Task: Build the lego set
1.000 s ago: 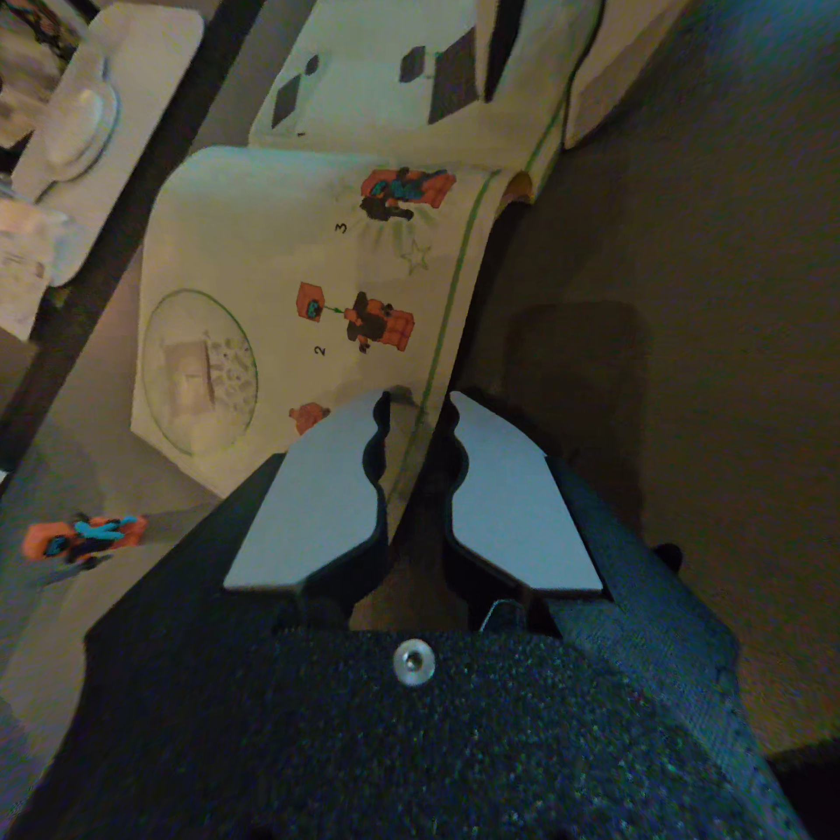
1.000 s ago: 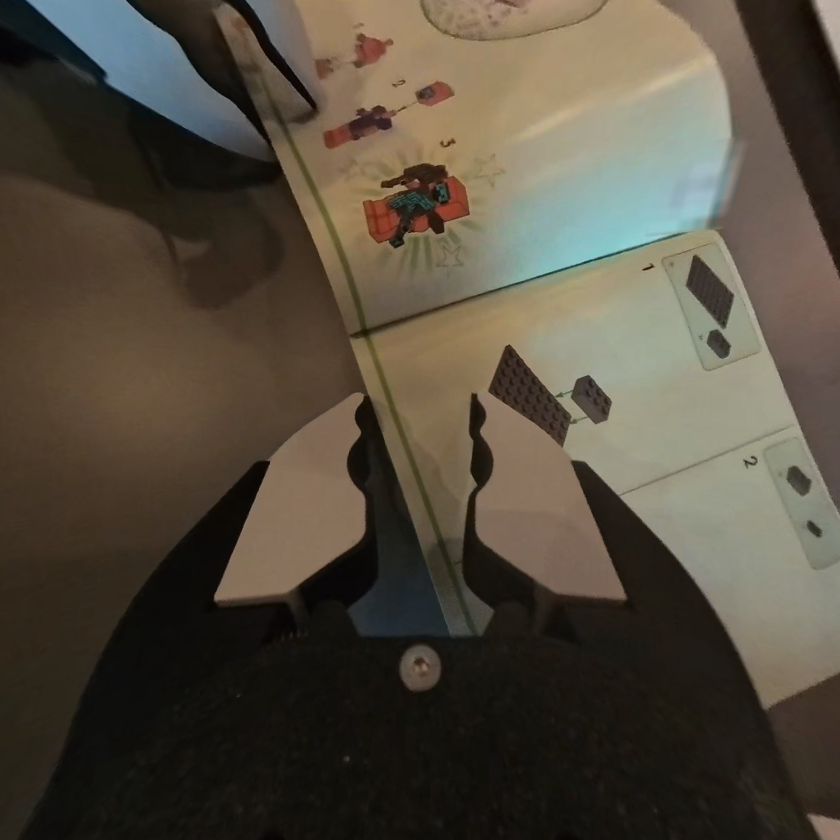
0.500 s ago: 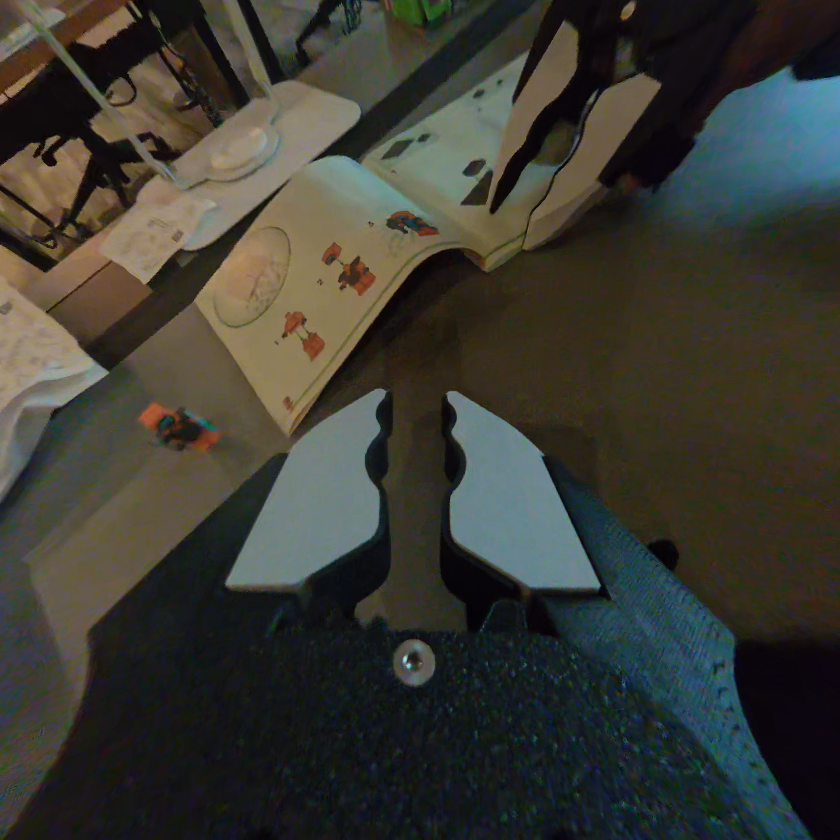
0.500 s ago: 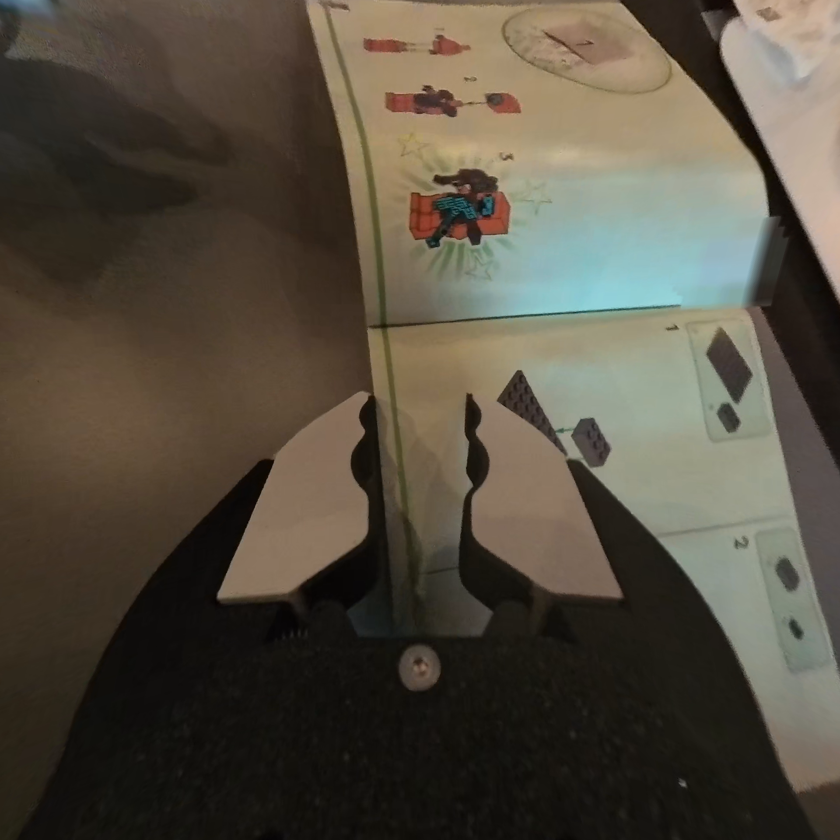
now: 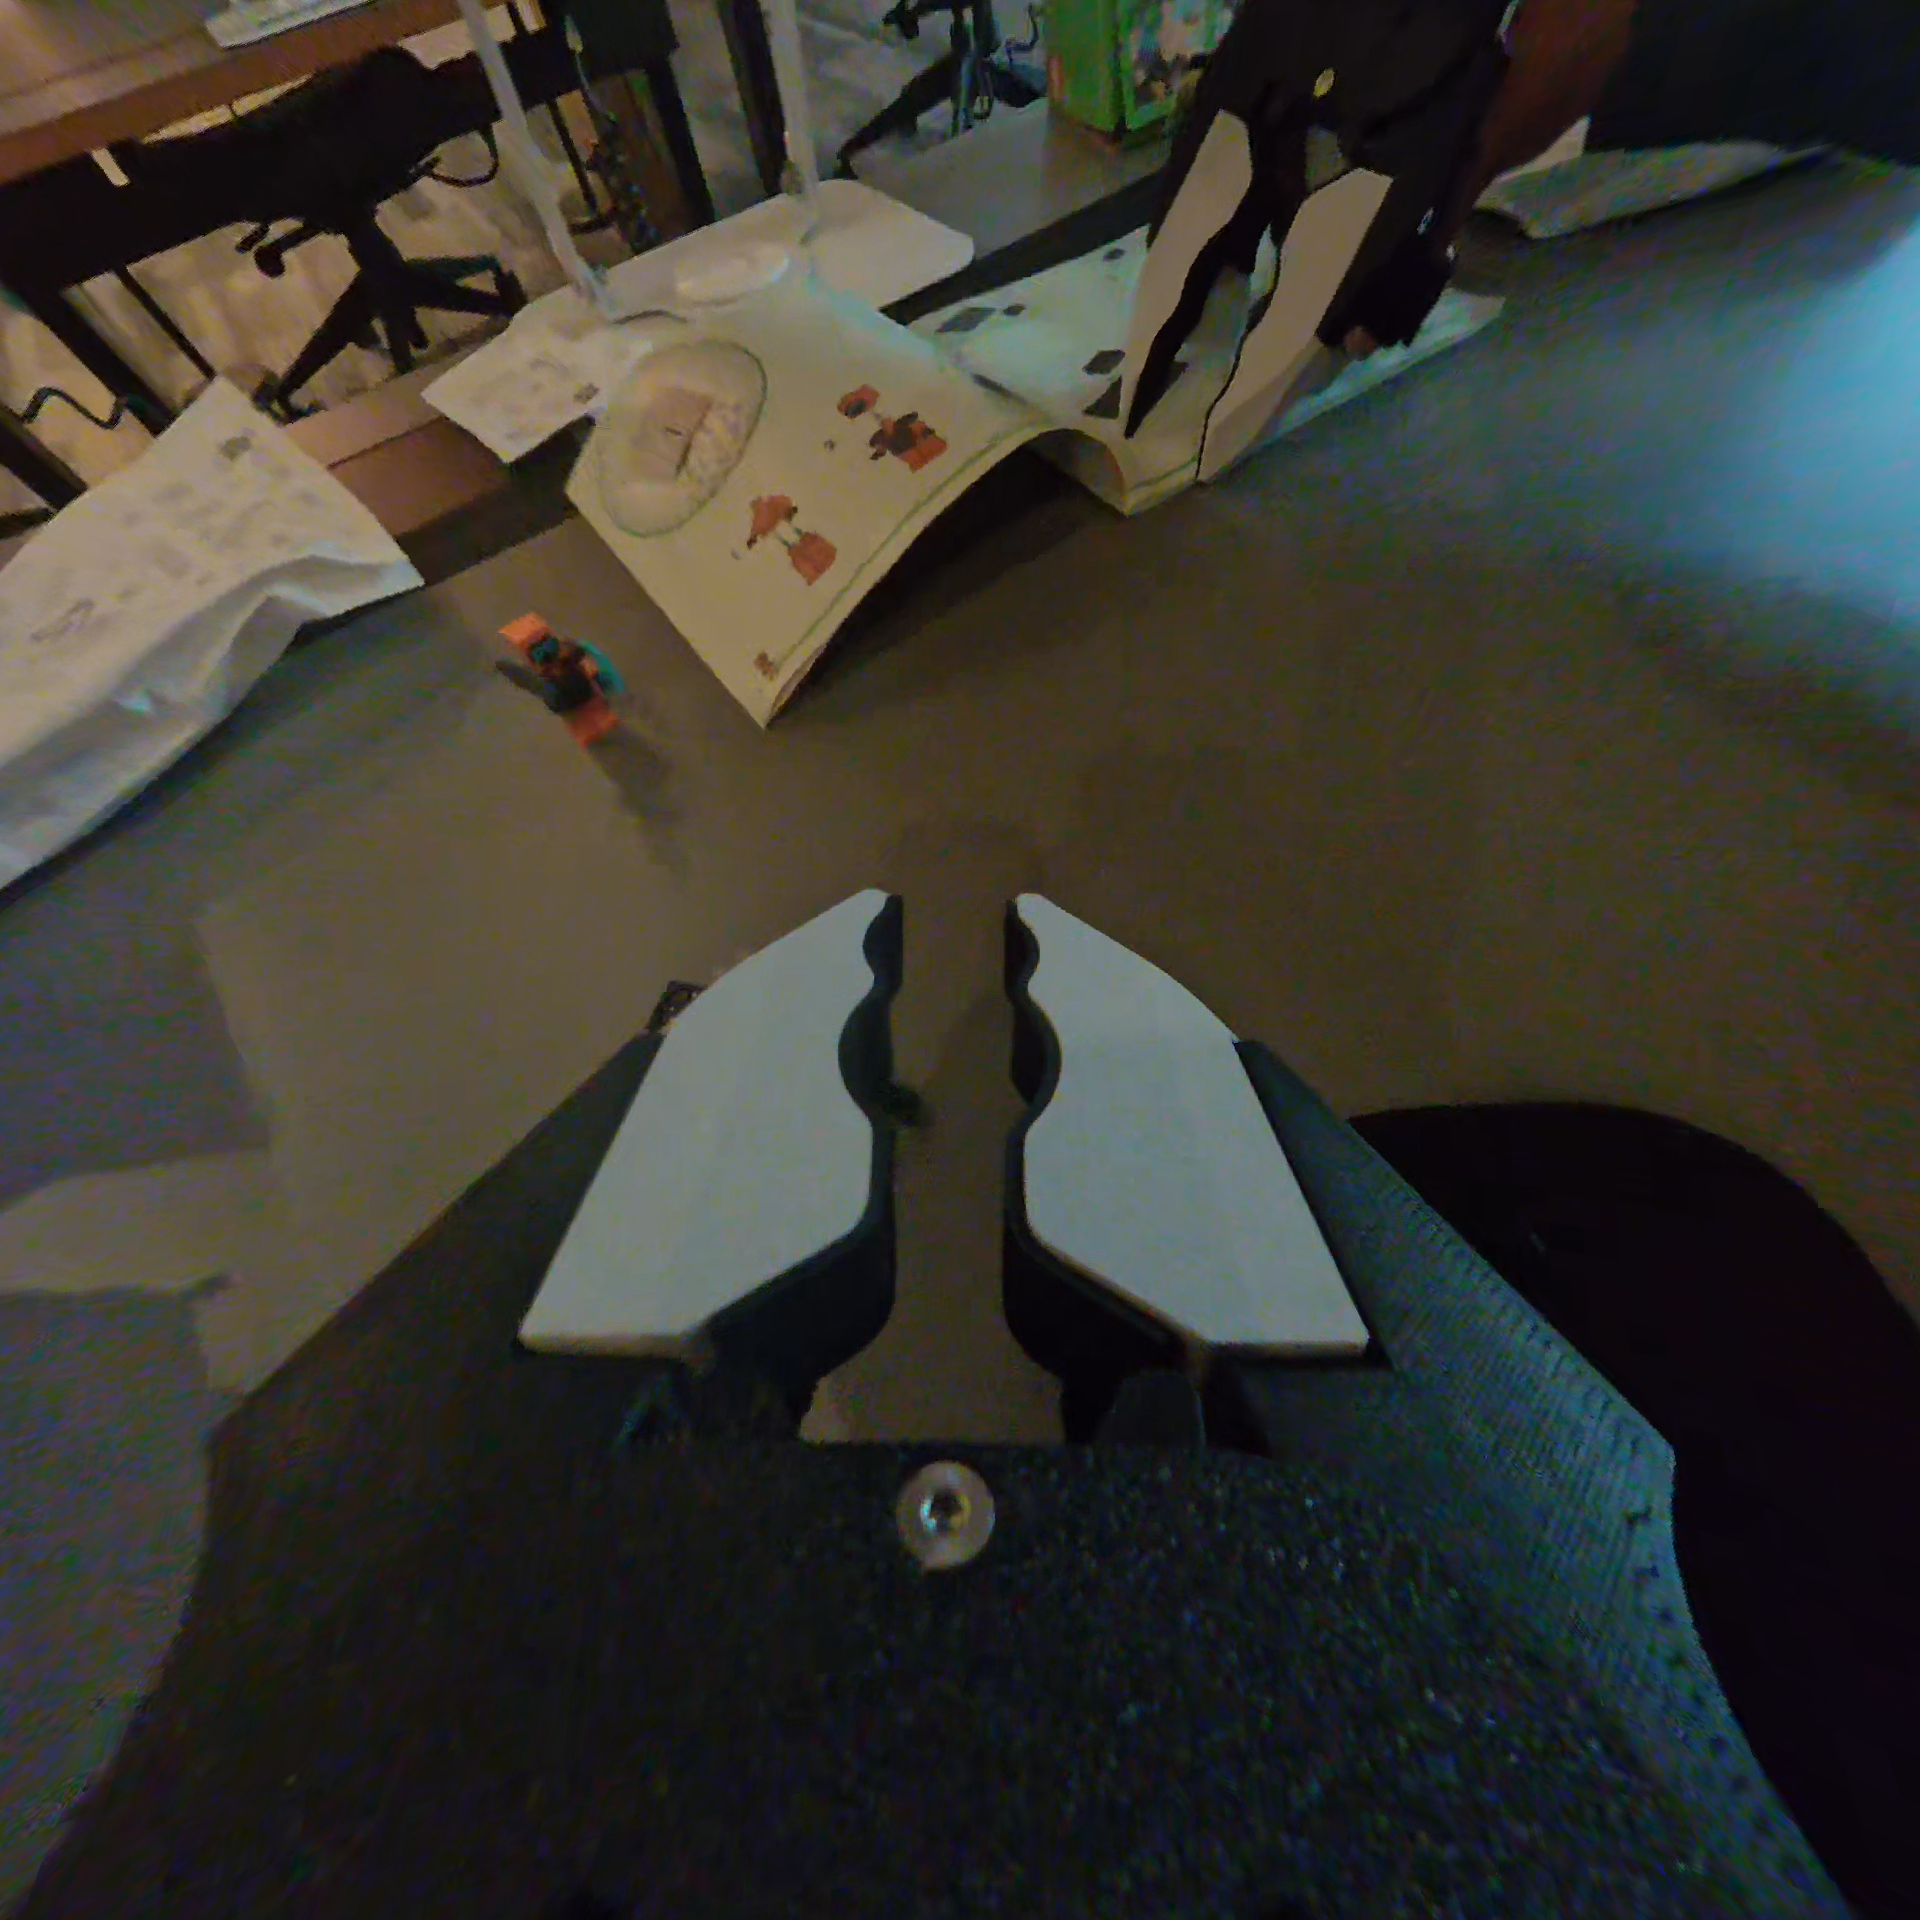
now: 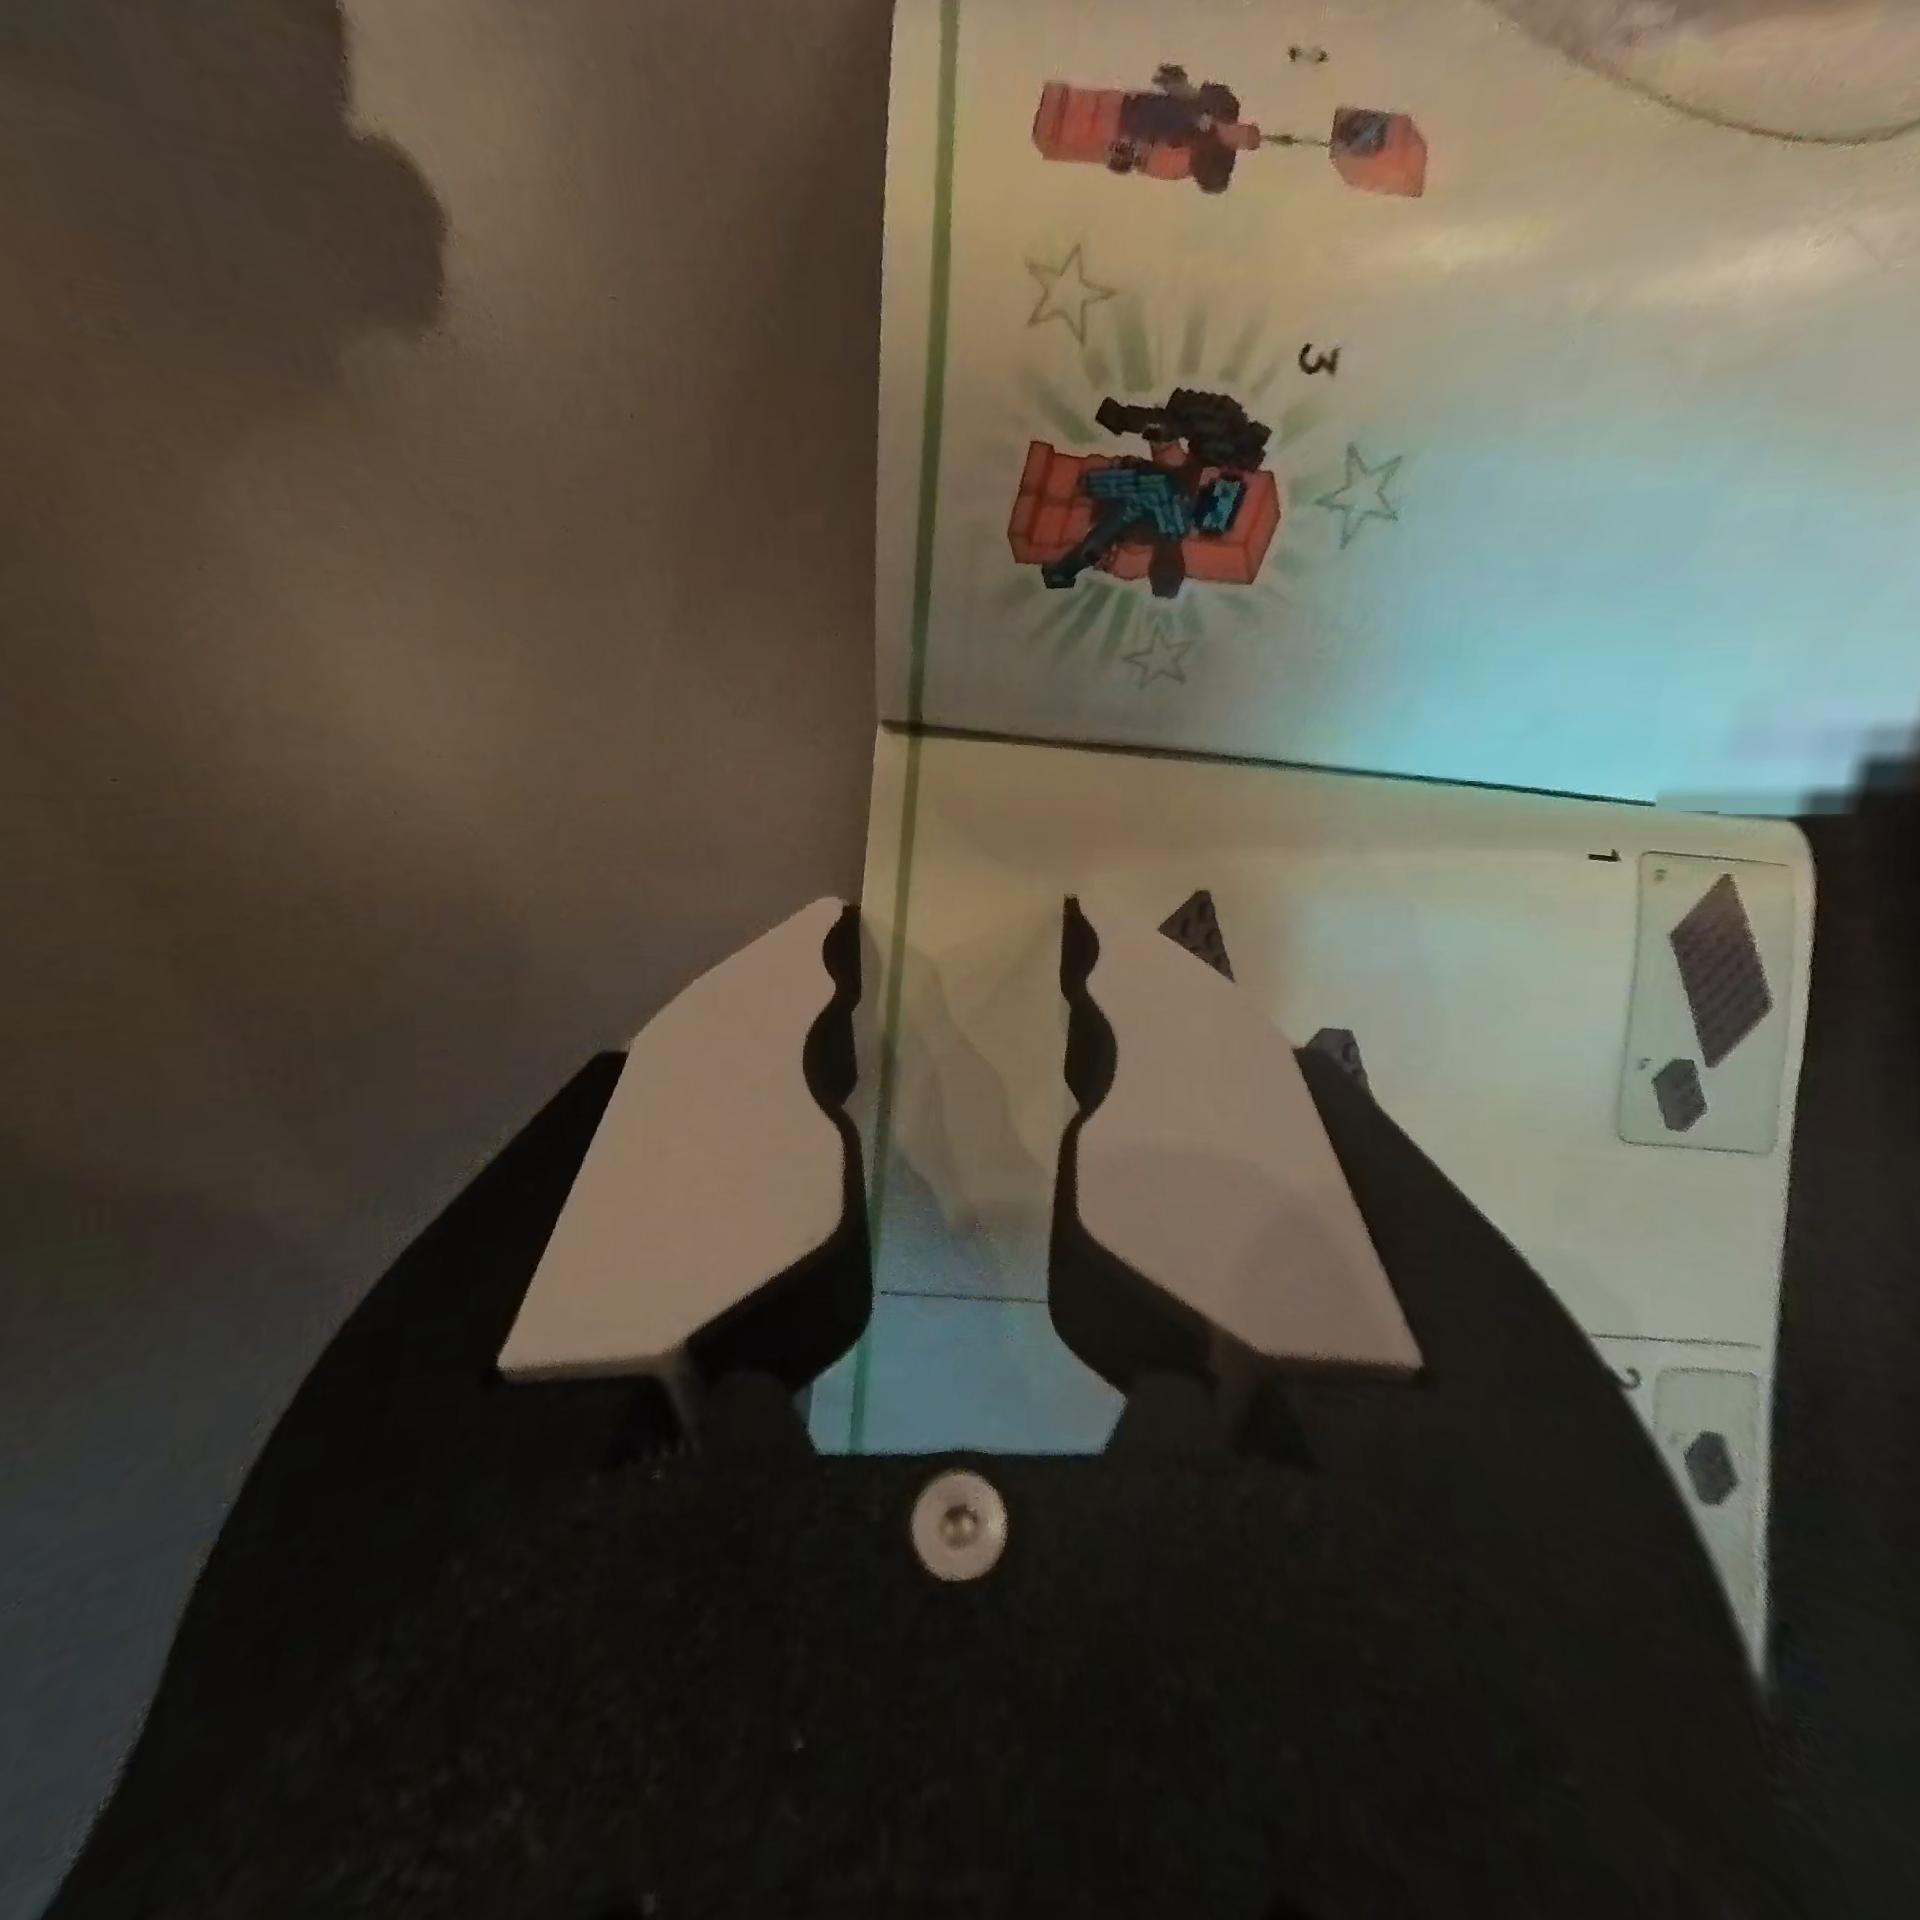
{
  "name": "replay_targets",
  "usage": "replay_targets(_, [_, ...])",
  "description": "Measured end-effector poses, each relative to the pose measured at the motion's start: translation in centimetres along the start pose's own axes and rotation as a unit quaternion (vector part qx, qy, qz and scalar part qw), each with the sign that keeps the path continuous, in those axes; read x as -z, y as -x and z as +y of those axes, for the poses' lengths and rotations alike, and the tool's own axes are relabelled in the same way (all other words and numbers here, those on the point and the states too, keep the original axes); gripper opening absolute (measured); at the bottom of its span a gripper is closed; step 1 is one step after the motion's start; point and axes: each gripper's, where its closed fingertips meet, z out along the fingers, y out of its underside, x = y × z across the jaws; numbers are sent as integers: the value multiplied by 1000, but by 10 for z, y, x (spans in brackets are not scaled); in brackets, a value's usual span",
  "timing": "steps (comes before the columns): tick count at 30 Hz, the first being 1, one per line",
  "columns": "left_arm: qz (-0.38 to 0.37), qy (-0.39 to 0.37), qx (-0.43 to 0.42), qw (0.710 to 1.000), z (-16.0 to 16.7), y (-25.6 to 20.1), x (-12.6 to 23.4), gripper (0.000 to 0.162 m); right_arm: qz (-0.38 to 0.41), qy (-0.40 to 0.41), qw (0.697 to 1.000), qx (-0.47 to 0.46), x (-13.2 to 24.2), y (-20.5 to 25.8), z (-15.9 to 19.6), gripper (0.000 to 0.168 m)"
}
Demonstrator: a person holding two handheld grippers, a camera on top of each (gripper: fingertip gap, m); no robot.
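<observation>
Lego pieces are seen as one small assembled figure (image 5: 566,675), orange with teal and dark parts, lying on the grey tabletop (image 5: 1351,779) just left of the open instruction booklet (image 5: 821,488). The booklet is laid open near the far edge of the table, its left page arched upward and its right page held flat. In the left wrist view, the left gripper (image 5: 951,914) is held above bare tabletop, well apart from the figure and the booklet; its fingers are parted by a narrow gap and nothing is held between them. The right gripper (image 5: 1169,416) is seen farther off in that view, pointing down with its tips on the right-hand page of the booklet. In the right wrist view, the right gripper (image 6: 961,914) is shown spread slightly, with the booklet (image 6: 1455,675) directly below and the green margin line of the page running between its fingers; whether the tips are actually pressed on the paper cannot be told from this view, and nothing is pinched. Printed building steps with orange and dark brick drawings are visible on both pages. White paper sheets (image 5: 156,582) are spread at the left edge of the table, and a green box (image 5: 1122,62) stands beyond the booklet.
</observation>
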Motion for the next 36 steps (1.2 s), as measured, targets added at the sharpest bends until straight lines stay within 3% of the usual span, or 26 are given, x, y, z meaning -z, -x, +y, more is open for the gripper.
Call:
replay_targets(3, [-12, 0, 8, 1000, 5, 5, 4, 18, -11, 3, 1000, -14, 4, 0, -2, 34])
replay_targets(9, [-68, -5, 23, 997, 9, 37, 30, 19, 39, -89, 995, -36, 38, 25, -34, 41])
replay_targets(15, [-229, 38, 43, 972, 33, 124, 113, 26, 61, -192, 975, -91, 76, 97, -41, 41])
replay_targets(20, [-327, 147, 84, 930, 85, 192, 185, 50, 77, -219, 962, -141, 95, 131, -7, 40])
replay_targets(25, [-286, 235, 153, 916, 150, 207, 180, 65, 96, -233, 952, -175, 104, 140, 16, 39])
replay_targets(27, [-287, 258, 158, 909, 167, 209, 177, 53, 101, -233, 951, -178, 106, 141, 18, 39])
replay_targets(28, [-291, 264, 147, 908, 171, 211, 177, 37, 102, -232, 951, -177, 107, 142, 19, 39])
replay_targets(31, [-281, 253, 128, 917, 166, 209, 171, 12, 104, -227, 953, -173, 108, 144, 19, 39])
replay_targets(36, [-265, 235, 109, 929, 156, 199, 167, 7, 102, -226, 952, -178, 107, 146, 20, 38])
